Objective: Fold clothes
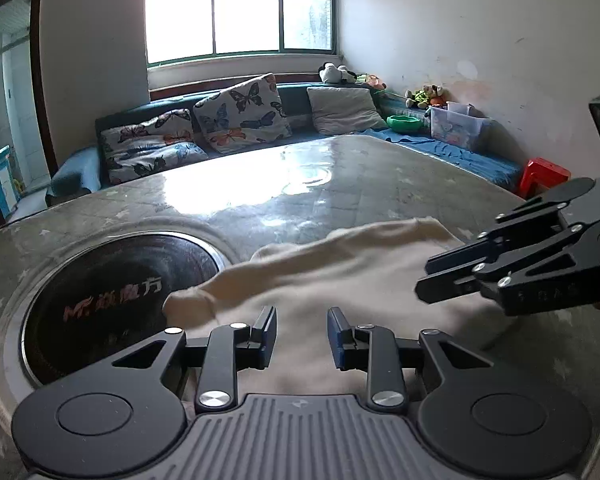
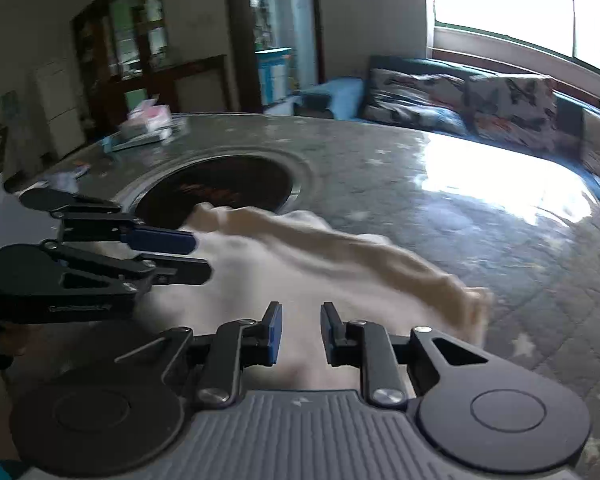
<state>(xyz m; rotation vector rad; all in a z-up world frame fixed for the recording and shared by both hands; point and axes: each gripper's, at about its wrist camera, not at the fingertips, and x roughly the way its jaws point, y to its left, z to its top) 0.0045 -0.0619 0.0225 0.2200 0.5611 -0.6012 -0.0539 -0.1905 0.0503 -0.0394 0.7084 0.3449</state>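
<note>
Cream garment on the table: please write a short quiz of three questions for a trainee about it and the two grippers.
1. True or false: the left gripper grips the cream garment.
2. The garment's left end lies over: A) the dark round plate B) a pillow C) a red stool.
3. Fill in: both grippers' fingers stand ____.

Key:
1. False; its fingers are apart and hold nothing.
2. A.
3. Open; the right gripper shows a gap too.
</note>
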